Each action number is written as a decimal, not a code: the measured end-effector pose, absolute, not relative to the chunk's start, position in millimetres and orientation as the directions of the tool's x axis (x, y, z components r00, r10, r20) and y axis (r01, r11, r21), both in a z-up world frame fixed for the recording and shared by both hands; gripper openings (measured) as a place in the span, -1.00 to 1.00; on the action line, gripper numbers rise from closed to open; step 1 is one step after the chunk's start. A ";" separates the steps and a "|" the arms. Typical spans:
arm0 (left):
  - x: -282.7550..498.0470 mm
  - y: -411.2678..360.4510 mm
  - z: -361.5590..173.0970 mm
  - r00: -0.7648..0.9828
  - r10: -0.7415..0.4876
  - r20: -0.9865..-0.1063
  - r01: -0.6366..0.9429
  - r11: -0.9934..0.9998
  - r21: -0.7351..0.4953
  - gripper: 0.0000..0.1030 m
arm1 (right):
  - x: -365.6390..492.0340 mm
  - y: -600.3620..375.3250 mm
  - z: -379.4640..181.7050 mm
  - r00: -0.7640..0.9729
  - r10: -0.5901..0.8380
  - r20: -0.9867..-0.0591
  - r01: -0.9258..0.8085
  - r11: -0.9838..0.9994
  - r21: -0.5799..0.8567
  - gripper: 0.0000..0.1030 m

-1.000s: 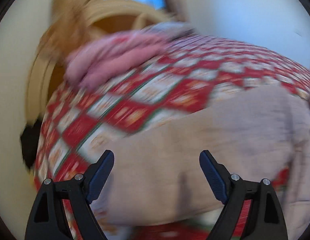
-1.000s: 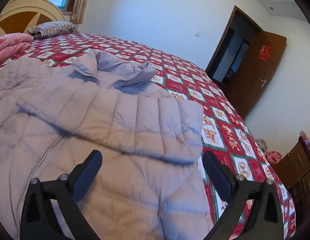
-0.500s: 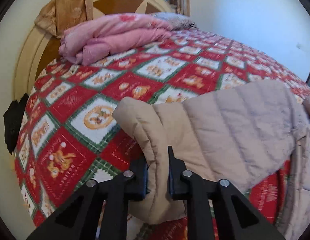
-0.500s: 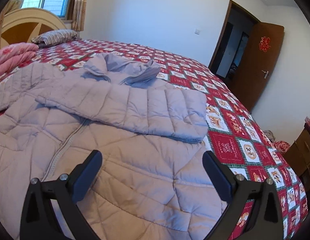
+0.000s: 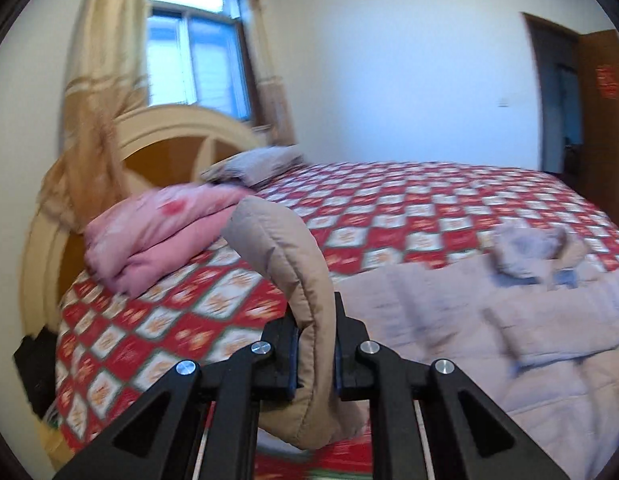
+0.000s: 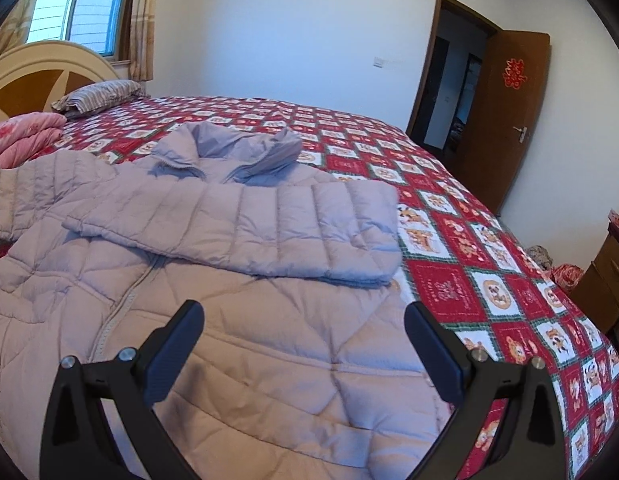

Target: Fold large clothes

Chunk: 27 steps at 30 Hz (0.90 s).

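Observation:
A pale lilac quilted jacket lies front up on the bed, collar toward the far side. One sleeve is folded across its chest. My left gripper is shut on the cuff end of the other sleeve, which arches up off the bed above the jaws. In the left wrist view the jacket body spreads out to the right, blurred. My right gripper hovers open over the jacket's lower front, nothing between its fingers.
The bed has a red and white checked cover. A folded pink quilt and a striped pillow lie by the round headboard. A brown door stands open at the far right, a wooden dresser beside the bed.
The left gripper closed on the sleeve cuff, then rose and swung toward the jacket body, carrying the sleeve up. The right gripper stayed open and drew back slightly.

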<state>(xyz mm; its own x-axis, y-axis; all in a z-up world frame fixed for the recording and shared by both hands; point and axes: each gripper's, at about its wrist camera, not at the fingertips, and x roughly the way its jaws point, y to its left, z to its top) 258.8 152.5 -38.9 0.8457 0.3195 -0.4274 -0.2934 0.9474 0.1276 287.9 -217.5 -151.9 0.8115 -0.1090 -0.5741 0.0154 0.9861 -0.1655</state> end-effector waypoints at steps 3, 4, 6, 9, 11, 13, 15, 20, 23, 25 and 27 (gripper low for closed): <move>269.5 111.7 -35.1 0.868 0.247 -0.430 -0.217 0.969 0.119 -0.77 | 283.8 -230.4 -146.5 0.816 -0.127 -0.564 0.040 0.986 -0.163 0.98; 275.1 92.8 -34.1 0.876 0.223 -0.427 -0.186 0.974 0.127 -0.77 | 282.2 -236.2 -143.9 0.818 -0.134 -0.560 0.052 0.986 -0.160 0.98; 284.3 58.4 -35.9 0.888 0.184 -0.422 -0.131 0.980 0.153 -0.77 | 279.4 -246.5 -140.5 0.820 -0.138 -0.555 0.067 0.987 -0.147 0.98; 297.9 4.9 -45.0 0.889 0.170 -0.426 -0.085 0.974 0.211 -0.75 | 273.7 -262.2 -136.6 0.823 -0.148 -0.549 0.093 0.988 -0.127 0.98; 305.7 -26.6 -54.8 0.883 0.123 -0.452 -0.030 0.978 0.207 -0.74 | 271.0 -270.9 -136.8 0.822 -0.153 -0.548 0.107 0.988 -0.115 0.98; 308.4 -52.9 -61.8 0.879 0.077 -0.470 0.024 0.979 0.204 -0.68 | 270.0 -277.9 -139.9 0.816 -0.156 -0.557 0.116 0.988 -0.106 0.98; 311.5 -75.9 -68.2 0.867 0.058 -0.494 0.055 0.976 0.211 -0.42 | 269.3 -284.7 -143.5 0.808 -0.162 -0.566 0.127 0.987 -0.100 0.98; 301.7 -104.8 -75.8 0.901 0.131 -0.415 0.005 0.951 0.309 0.71 | 268.6 -298.2 -149.8 0.790 -0.151 -0.594 0.134 0.988 -0.074 0.98; 298.6 -88.8 -69.8 0.907 0.133 -0.400 -0.005 0.952 0.306 0.71 | 270.8 -299.4 -150.8 0.787 -0.143 -0.600 0.135 0.989 -0.059 0.98; 299.0 -65.2 -66.3 0.909 0.161 -0.384 -0.044 0.954 0.295 0.73 | 274.1 -294.4 -149.8 0.786 -0.120 -0.607 0.119 0.992 -0.042 0.98; 305.4 -28.1 -70.2 0.893 0.251 -0.375 -0.141 0.945 0.296 0.78 | 276.0 -286.2 -148.0 0.787 -0.085 -0.611 0.089 0.996 -0.025 0.98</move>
<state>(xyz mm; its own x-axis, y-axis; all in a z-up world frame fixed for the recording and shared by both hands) 305.4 -28.1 -70.2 0.8926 0.2506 -0.3749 -0.1410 0.9448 0.2958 276.0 -286.2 -148.0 0.7874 -0.0852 -0.6105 0.0887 0.9958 -0.0246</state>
